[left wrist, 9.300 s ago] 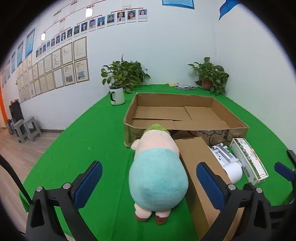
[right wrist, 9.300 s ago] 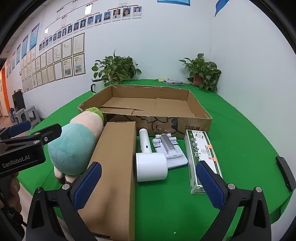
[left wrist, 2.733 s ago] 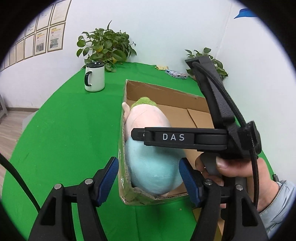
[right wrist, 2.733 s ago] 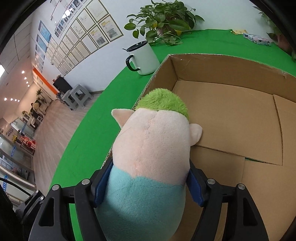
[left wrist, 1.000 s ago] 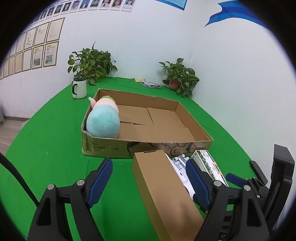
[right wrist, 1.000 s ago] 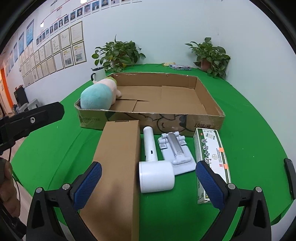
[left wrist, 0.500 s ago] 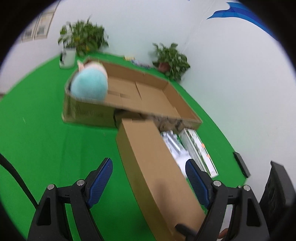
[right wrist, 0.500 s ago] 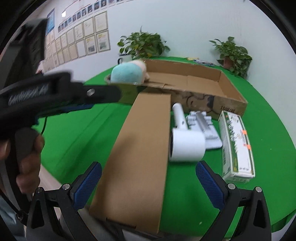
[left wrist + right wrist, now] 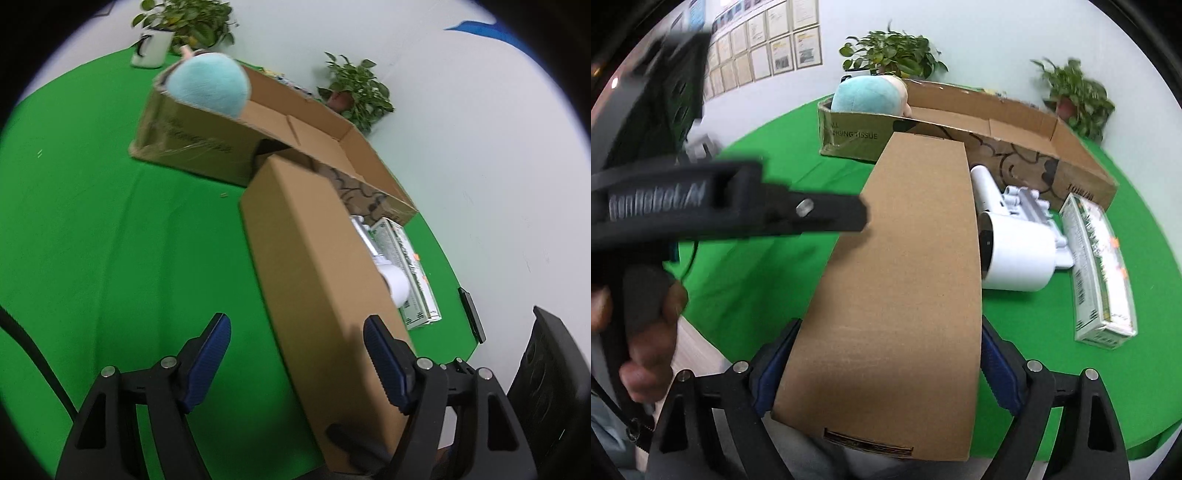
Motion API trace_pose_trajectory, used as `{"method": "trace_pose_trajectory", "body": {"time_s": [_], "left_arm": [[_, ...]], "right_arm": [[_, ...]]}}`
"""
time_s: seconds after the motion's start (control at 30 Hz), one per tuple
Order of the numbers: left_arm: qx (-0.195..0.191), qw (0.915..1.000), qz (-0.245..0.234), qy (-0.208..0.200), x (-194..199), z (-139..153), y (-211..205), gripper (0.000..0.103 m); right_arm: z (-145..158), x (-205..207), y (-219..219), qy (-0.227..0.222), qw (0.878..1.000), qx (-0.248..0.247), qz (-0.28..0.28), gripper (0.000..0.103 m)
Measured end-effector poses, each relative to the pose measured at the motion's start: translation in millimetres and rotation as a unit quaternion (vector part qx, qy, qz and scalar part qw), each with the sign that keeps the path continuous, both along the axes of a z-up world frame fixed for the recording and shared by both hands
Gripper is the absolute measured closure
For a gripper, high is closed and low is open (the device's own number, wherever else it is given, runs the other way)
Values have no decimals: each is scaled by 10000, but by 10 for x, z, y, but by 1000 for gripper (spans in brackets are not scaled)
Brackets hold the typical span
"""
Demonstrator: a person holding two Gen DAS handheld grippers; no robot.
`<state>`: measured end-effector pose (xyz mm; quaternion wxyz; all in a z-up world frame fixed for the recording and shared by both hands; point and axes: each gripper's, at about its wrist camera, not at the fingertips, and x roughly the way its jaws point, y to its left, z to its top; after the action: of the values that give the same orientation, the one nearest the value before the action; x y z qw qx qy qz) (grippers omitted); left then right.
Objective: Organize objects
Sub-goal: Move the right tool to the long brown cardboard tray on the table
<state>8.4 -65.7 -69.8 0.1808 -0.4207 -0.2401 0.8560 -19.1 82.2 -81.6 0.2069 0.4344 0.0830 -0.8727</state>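
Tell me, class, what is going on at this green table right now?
A person is tidying things into a big open cardboard tray. The right hand-held gripper has its pads on both sides of a long brown box's near end. The left hand-held gripper is open, its fingers straddling the box's left edge, gripping nothing. A plush toy already lies in the tray's left corner. A white handheld appliance and a green and white carton wait on the table.
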Motion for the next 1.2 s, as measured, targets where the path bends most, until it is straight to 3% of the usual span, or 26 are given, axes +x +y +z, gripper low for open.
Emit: {"method": "trace_pose_trajectory", "body": {"time_s": [0.23,0.43,0.5,0.6,0.7,0.93,1.0,1.03,1.07,1.2], "left_arm": [[465,9985,279,-29,90,9,-363,29],[1358,9894,316,-412,69,-114,-531,29],[1186,9922,283,-278,84,-61,-484,37],[853,9958,251,-202,86,43,-386,37],[563,9980,249,-161,77,129,-281,38],[-22,9995,256,-165,10,306,-34,39],[-178,9995,236,-87,-5,364,41,41],[-246,9995,200,-35,19,389,58,50],[-262,9996,136,6,-8,407,110,59],[-162,9986,-450,237,-71,490,434,58]], "right_arm": [[54,-222,-25,-678,9898,-1256,-18,20],[-45,-404,97,-1487,9553,-2553,102,21],[-73,-411,120,-1559,9498,-2710,140,21],[-104,-425,153,-1645,9446,-2835,189,20],[-107,-414,152,-1591,9498,-2685,218,12],[206,-196,220,-564,9822,-1760,331,5],[296,-95,241,-319,9869,-1527,415,5],[339,-42,247,-203,9886,-1415,469,5],[378,20,250,-84,9904,-1281,508,5],[488,199,305,312,9949,-839,457,4]]}}
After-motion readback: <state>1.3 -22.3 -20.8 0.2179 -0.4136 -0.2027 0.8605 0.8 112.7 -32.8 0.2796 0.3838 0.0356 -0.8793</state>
